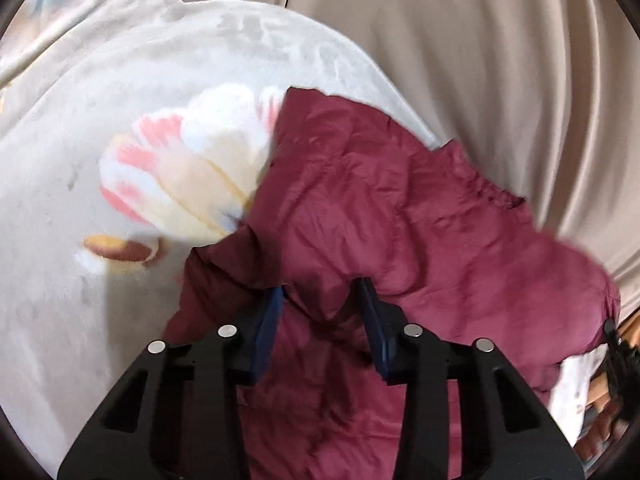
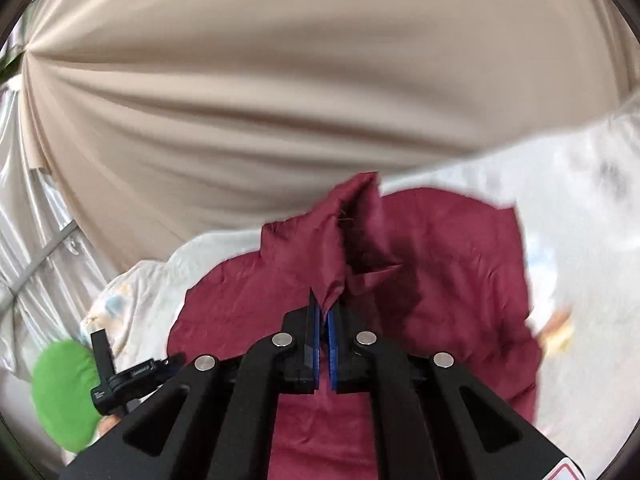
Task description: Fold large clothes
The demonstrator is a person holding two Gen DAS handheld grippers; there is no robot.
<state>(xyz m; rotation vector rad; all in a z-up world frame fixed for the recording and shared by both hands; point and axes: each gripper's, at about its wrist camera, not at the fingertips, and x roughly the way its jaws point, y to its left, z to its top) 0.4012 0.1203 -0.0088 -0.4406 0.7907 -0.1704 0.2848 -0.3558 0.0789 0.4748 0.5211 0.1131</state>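
Left wrist view: the maroon garment (image 1: 400, 208) fills lower centre to right, lying on a cream floral blanket (image 1: 120, 128).
Left gripper (image 1: 322, 296): jaws apart over a fold of the garment; whether the pads press it is unclear.
Right gripper (image 2: 324, 312): clamped on a raised maroon corner.
Long axis: lower left to upper right in the left view.
Hard to see: garment's near edge hidden behind gripper bodies; blanket blurred.

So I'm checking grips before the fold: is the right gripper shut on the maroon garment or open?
Shut on it. The right gripper has its blue pads nearly together, with a peak of the maroon garment pinched between them and lifted.
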